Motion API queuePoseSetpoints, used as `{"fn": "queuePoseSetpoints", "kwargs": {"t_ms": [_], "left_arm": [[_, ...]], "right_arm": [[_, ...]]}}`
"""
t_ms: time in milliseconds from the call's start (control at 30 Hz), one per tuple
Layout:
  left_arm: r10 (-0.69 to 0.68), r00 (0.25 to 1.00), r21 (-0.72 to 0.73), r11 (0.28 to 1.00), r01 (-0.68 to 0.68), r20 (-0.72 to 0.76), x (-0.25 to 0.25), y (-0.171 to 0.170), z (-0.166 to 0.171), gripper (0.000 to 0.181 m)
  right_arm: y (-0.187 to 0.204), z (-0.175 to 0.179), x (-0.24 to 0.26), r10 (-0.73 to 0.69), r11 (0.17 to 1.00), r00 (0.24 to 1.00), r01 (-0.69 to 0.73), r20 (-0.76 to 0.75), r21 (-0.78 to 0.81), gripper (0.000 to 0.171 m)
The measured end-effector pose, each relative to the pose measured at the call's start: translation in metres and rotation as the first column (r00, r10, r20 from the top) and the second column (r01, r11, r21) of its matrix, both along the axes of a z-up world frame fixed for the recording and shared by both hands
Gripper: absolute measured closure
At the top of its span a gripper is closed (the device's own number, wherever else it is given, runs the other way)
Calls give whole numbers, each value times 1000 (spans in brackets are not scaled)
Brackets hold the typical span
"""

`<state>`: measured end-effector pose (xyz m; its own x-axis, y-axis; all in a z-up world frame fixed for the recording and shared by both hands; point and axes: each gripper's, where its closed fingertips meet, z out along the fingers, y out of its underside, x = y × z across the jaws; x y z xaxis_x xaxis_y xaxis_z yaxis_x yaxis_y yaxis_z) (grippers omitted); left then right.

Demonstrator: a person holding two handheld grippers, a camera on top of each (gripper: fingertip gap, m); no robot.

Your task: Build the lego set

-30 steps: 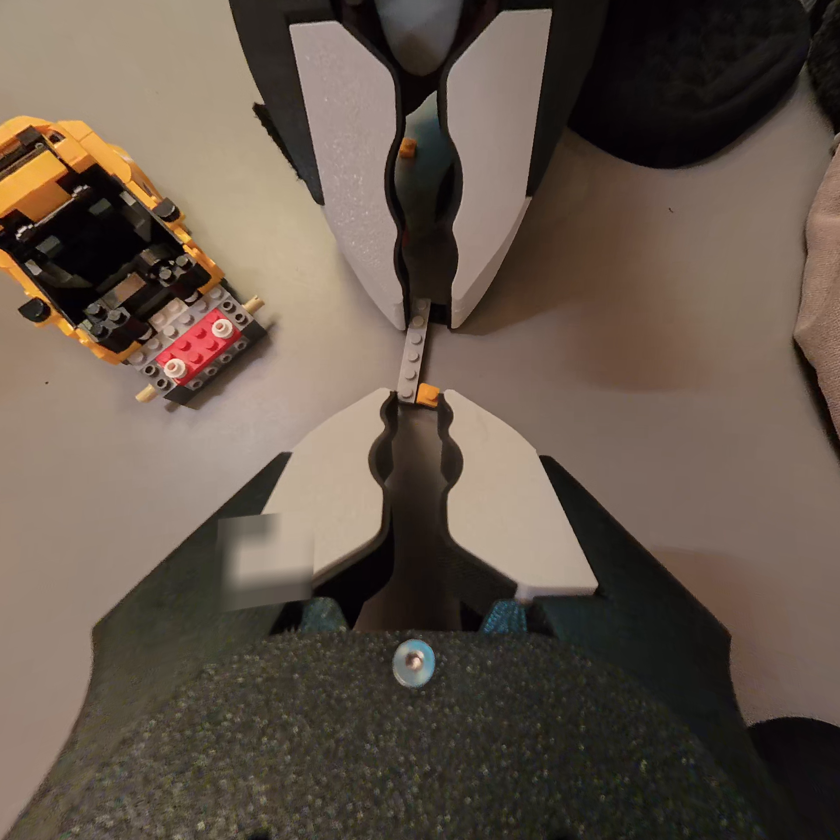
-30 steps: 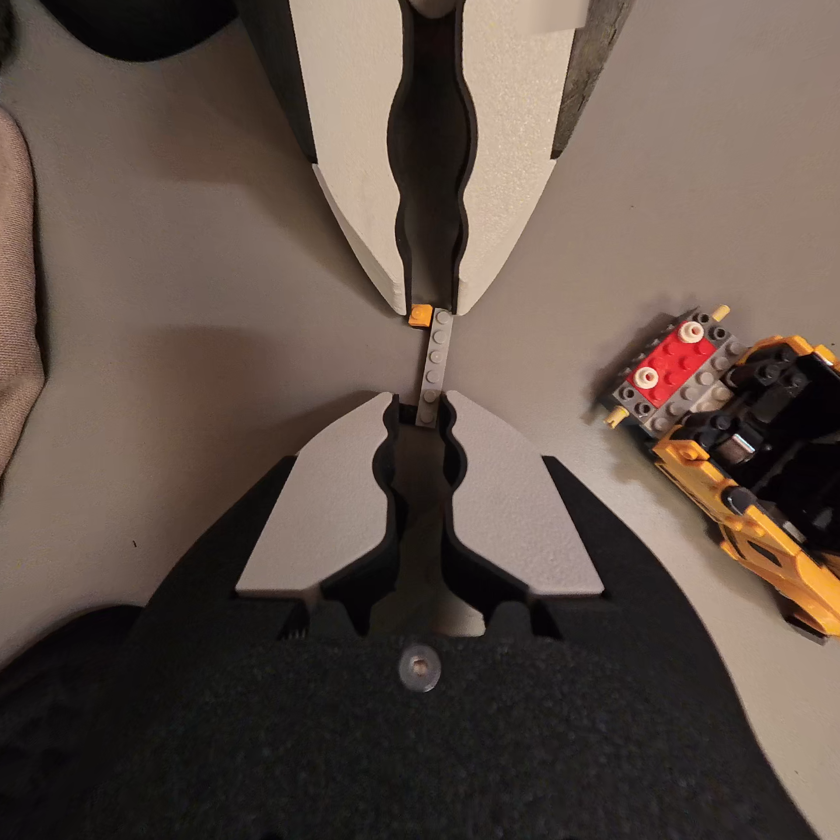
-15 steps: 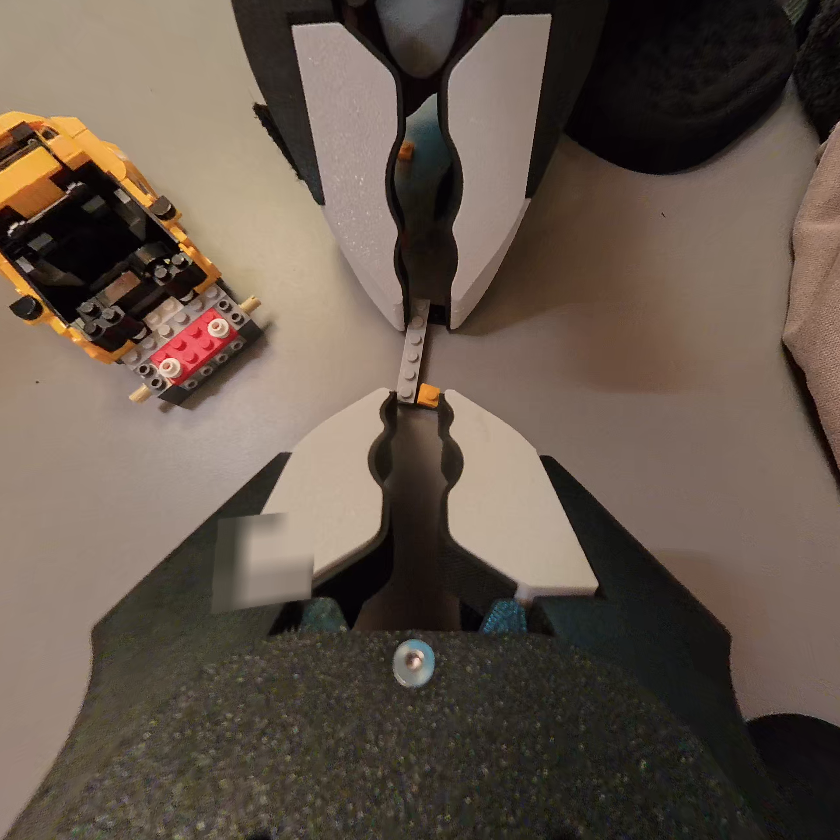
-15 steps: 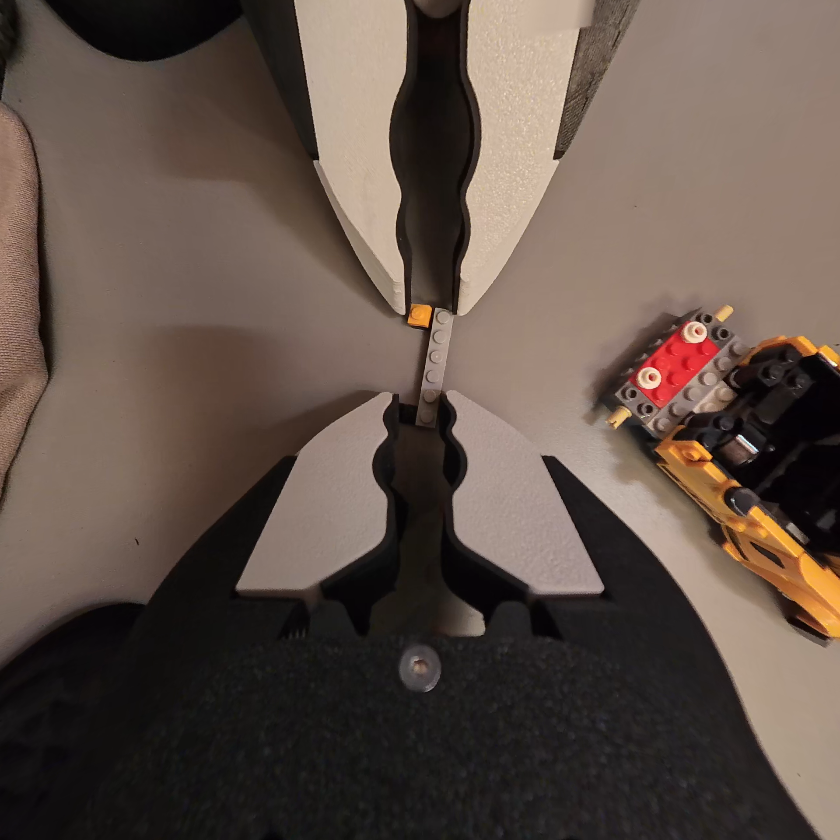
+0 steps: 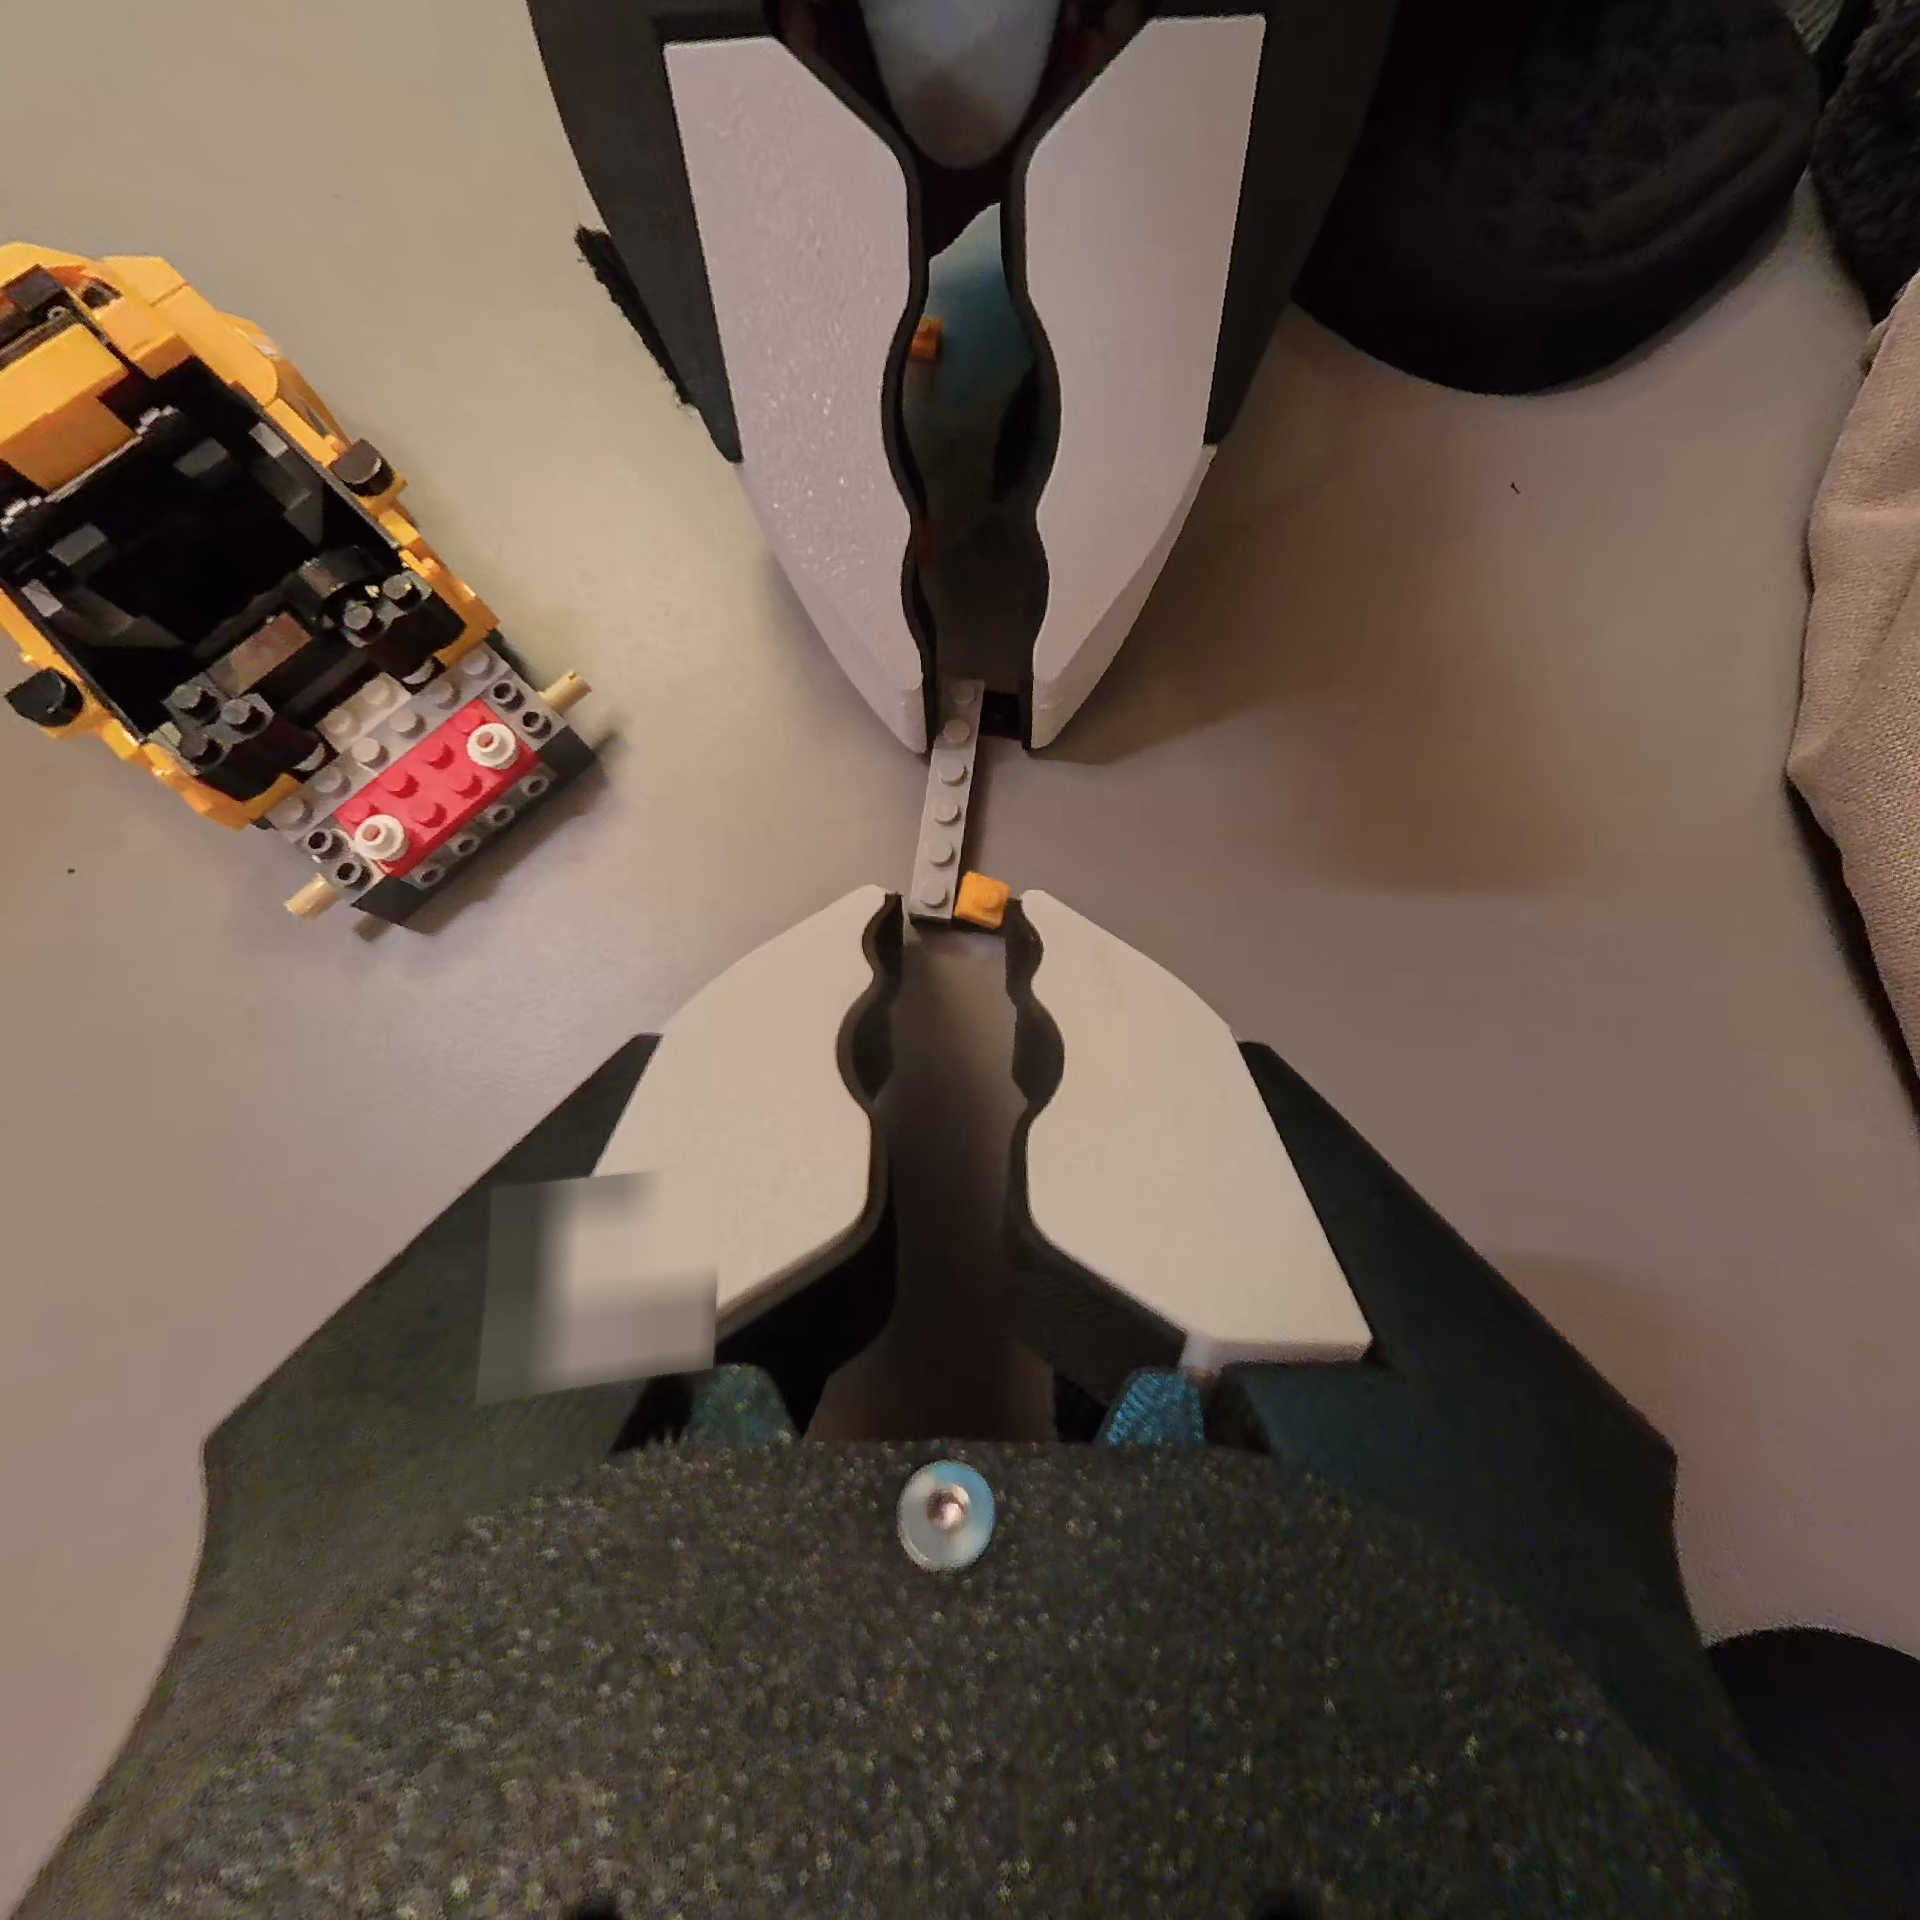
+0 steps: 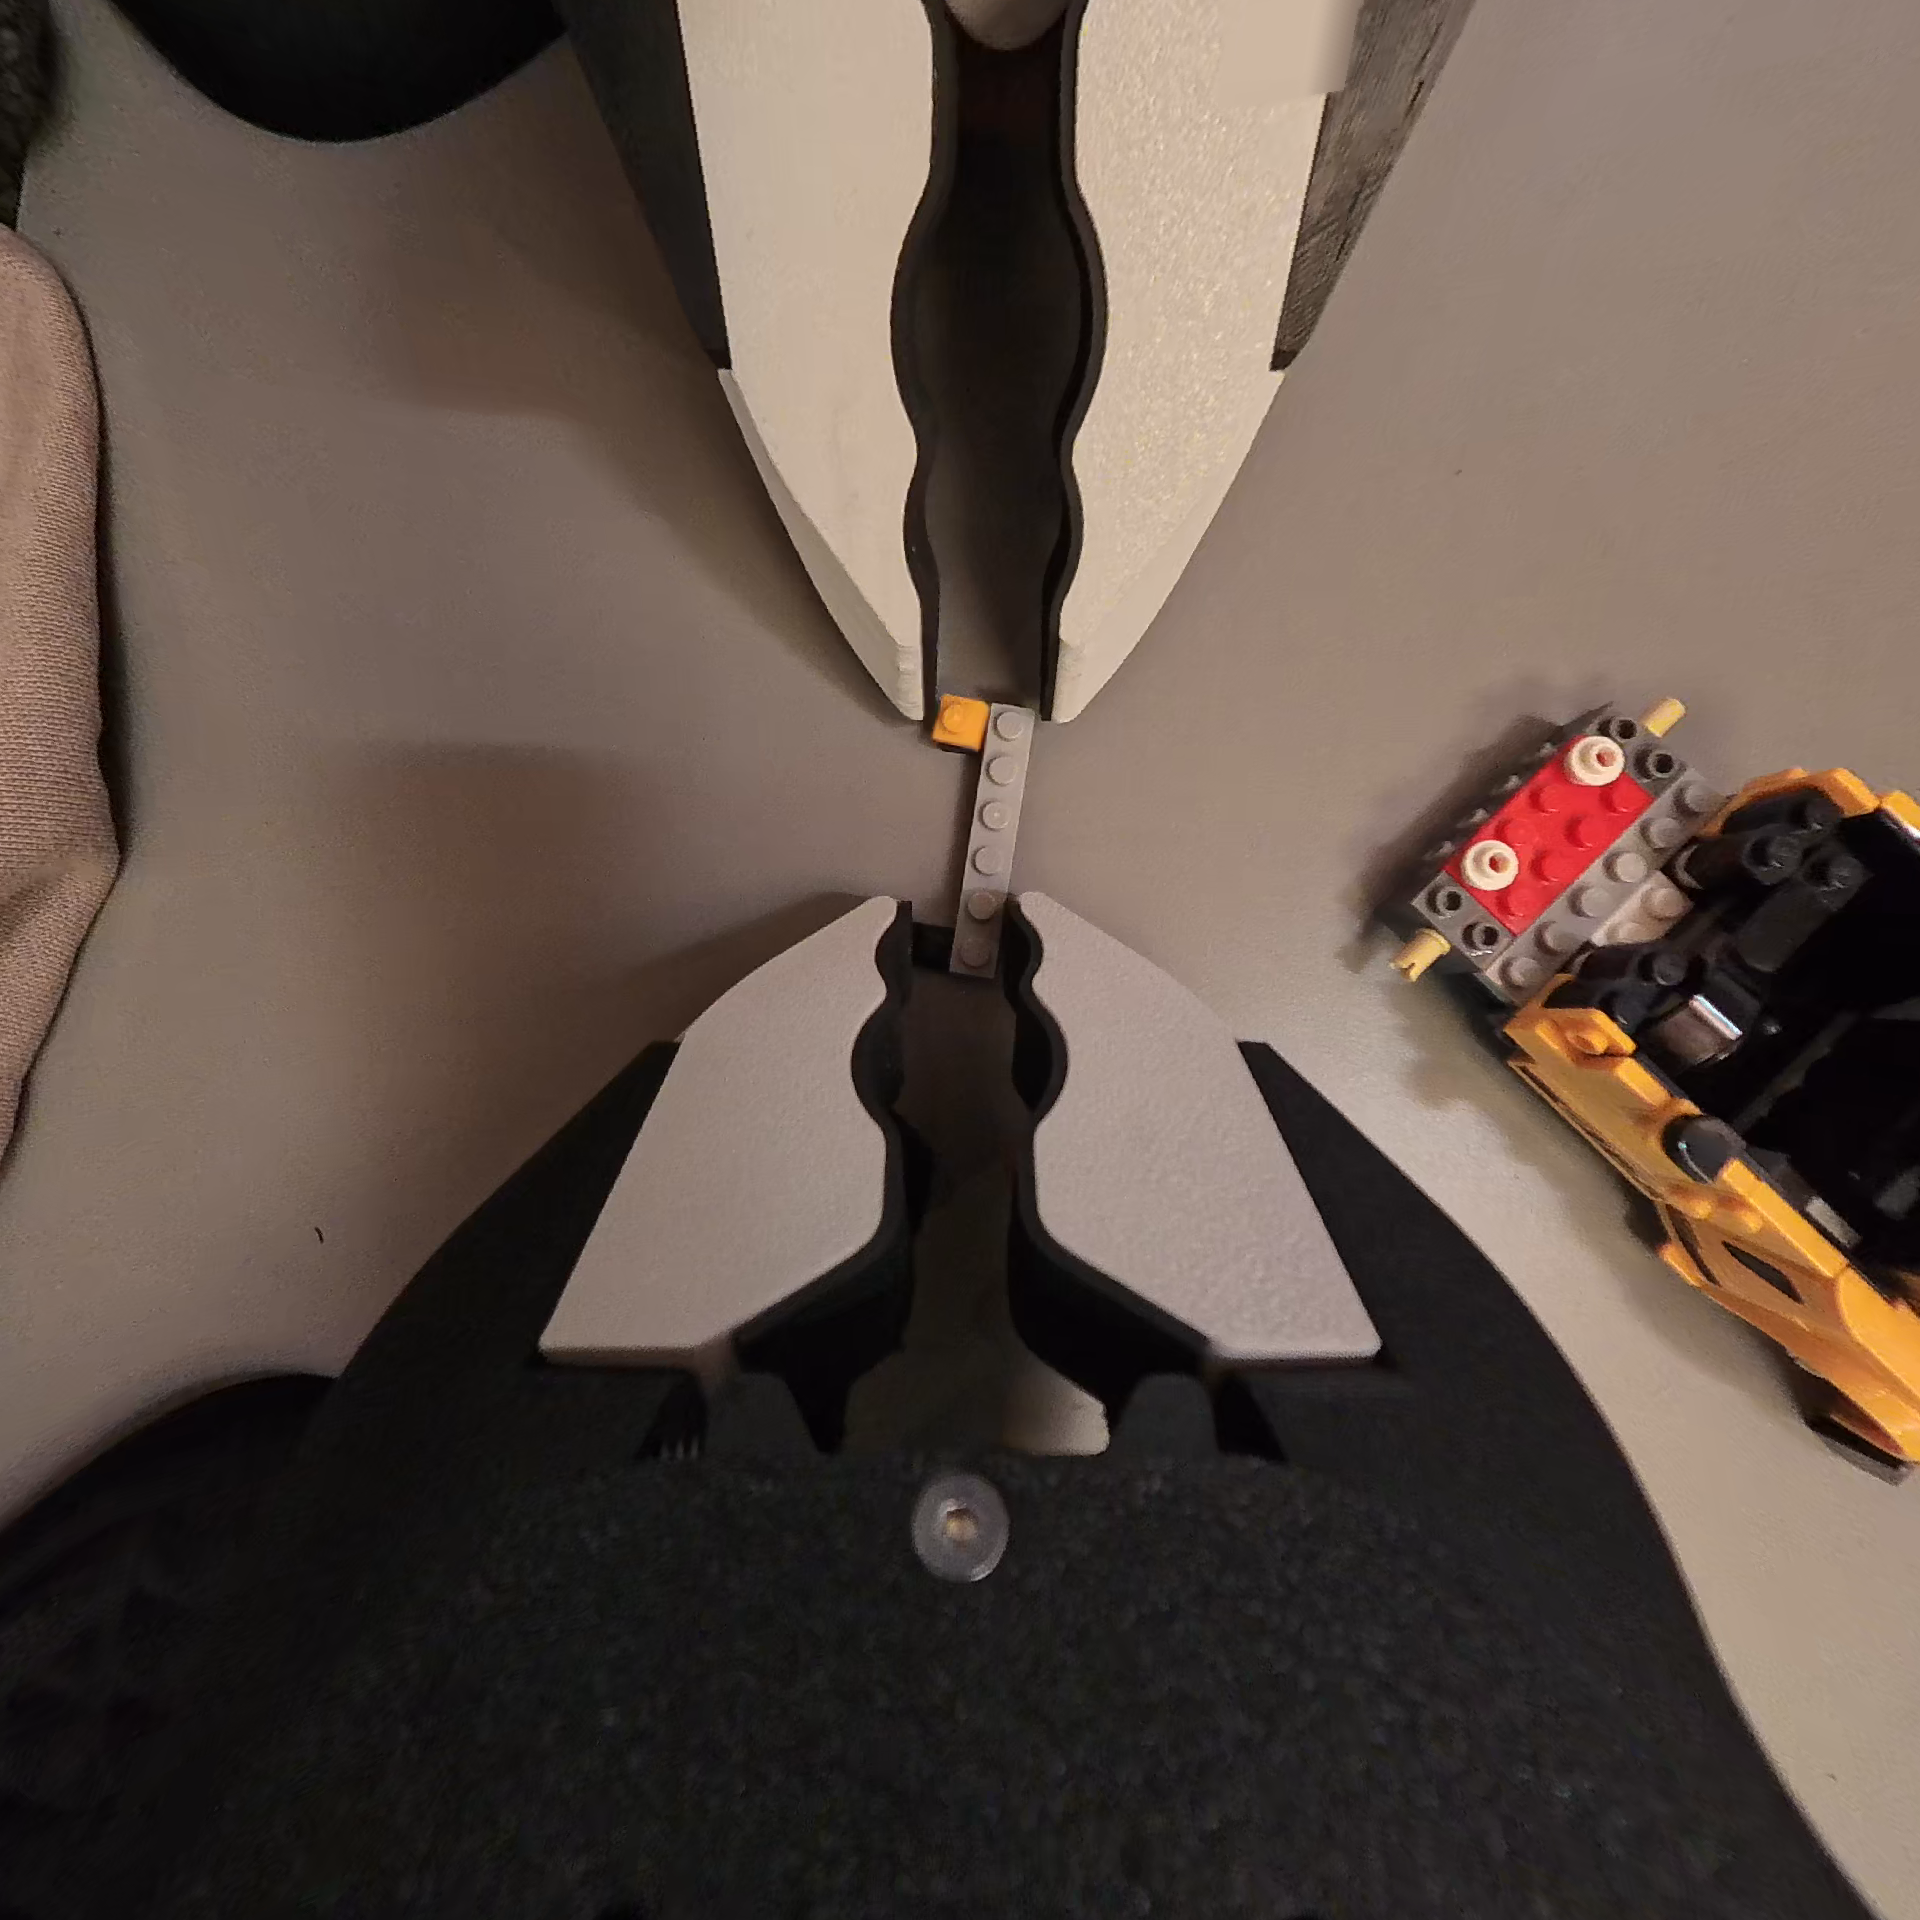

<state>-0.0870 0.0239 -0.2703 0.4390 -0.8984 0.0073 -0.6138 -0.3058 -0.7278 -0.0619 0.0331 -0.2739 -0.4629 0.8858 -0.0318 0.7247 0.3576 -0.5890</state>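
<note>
Two grippers meet tip to tip over the grey desk (image 5: 1351, 623), a thin grey plate (image 5: 948, 805) bridging them.

Right gripper (image 6: 961, 940): fingers narrow, pinching the near end of the grey plate by its long edges. Studs face up. Probably the anchoring grip, keeping the strip level and steady.

Left gripper (image 5: 951, 914): fingers narrow on the plate's other end together with a small orange piece (image 5: 981, 899), which sits hard against the plate's side at the last stud. Whether the orange piece is clipped on or only pressed beside, I cannot tell. Likely reason for the joint hold: seating the small part while the opposite end is braced, in the air rather than on the desk.

Both wrist views agree; the right view shows the orange piece (image 6: 958, 720) at the far end of the plate (image 6: 989, 831).

Surroundings: the half-built yellow and black car (image 5: 208, 582), red brick and grey plates exposed at its open end, lies well apart to the side, untouched. Beige cloth (image 5: 1870, 675) at the desk edge, a dark padded object (image 5: 1558, 156) behind the far gripper. Nothing lies between the grippers and the car; path across the desk reads clear.
</note>
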Motion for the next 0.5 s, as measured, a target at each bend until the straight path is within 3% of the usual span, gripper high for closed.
{"fn": "queuePoseSetpoints", "kwargs": {"t_ms": [367, 500], "left_arm": [[3, 1000, -7, 1000, -3, 18, -1, 0, 3, 162], [31, 997, -128, 992, -21, 75, -1, -3, 7, 163]], "right_arm": [[0, 0, 0, 1, 1000, 1000, -1, -2, -1, 155], [2, 1, -2, 2, 1000, 1000, -2, -22, 20, 156]]}}
